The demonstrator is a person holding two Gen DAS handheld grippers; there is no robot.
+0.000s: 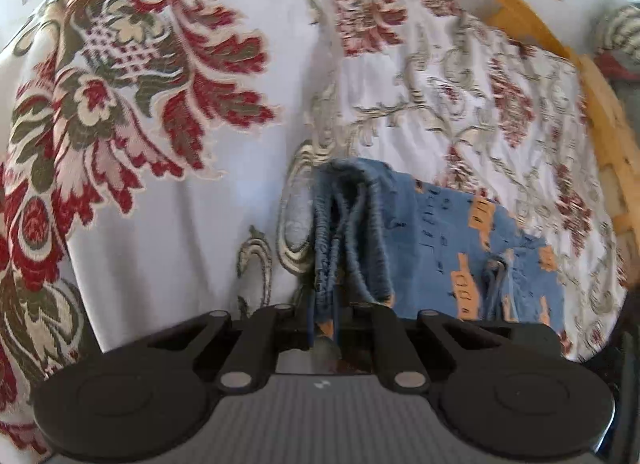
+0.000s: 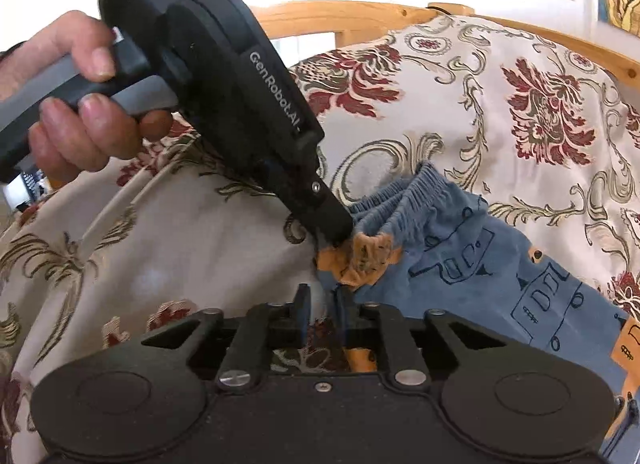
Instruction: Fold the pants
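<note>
Blue pants (image 2: 460, 248) waistband pinched in left tongs (image 1: 324, 324); right tongs (image 2: 324, 316) alongside.

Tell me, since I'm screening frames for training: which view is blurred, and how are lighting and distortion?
Left wrist view: motion blur smears the floral bedcover on the right, while the blue pants stay readable. Right wrist view: sharp, with the pants and left gripper crisp. Both: bright even daylight, strong fisheye bending of the wooden frame.

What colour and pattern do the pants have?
The pants are blue with orange patches and dark line drawings; the right wrist view shows this best.
</note>
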